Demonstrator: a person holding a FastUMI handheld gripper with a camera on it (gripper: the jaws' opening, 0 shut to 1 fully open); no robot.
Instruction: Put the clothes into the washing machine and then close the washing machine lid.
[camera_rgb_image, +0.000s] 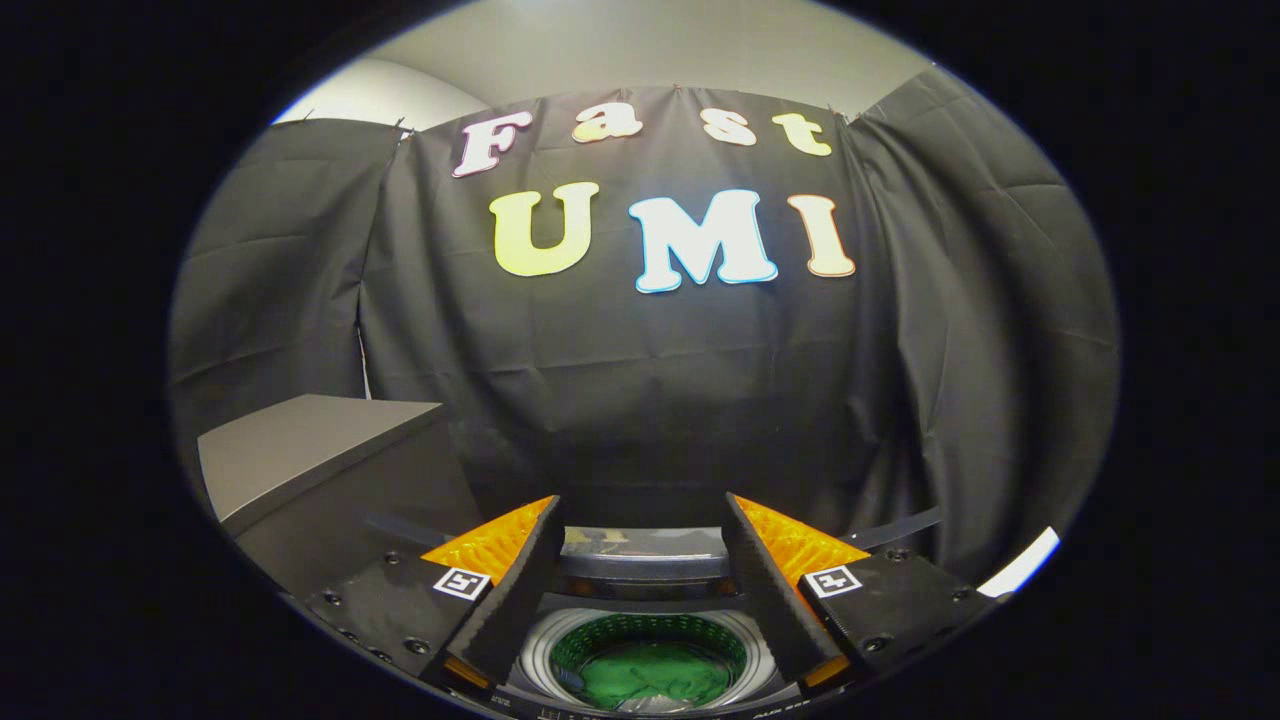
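Nearest the camera, the gripper (640, 585) has its two fingers spread wide apart, with nothing held between them; each finger carries a small square black-and-white marker on its base. Framed in the gap between the fingers, and lower than them, is the washing machine (560, 660), seen from above with its round opening exposed. Inside the opening sits the drum (700, 632), a ring-shaped wall with rows of small perforations, tinted green. At the bottom of the drum lie the clothes (650, 680), a crumpled green mass that rests wholly inside the container and touches neither finger. A pale circular rim (535, 655) surrounds the drum mouth. Just beyond the opening, between the fingertips, the washing machine lid (640, 560) appears as a raised dark-and-grey band at the rear of the machine; it does not cover the drum, though its exact angle cannot be told. Beside the machine, on the side of the left finger, stands a dark cabinet with a flat grey surface (300, 445) on top, well apart from the drum. Behind everything hangs the black cloth wall of the booth (640, 400), with a pale ceiling (650, 40) above it.
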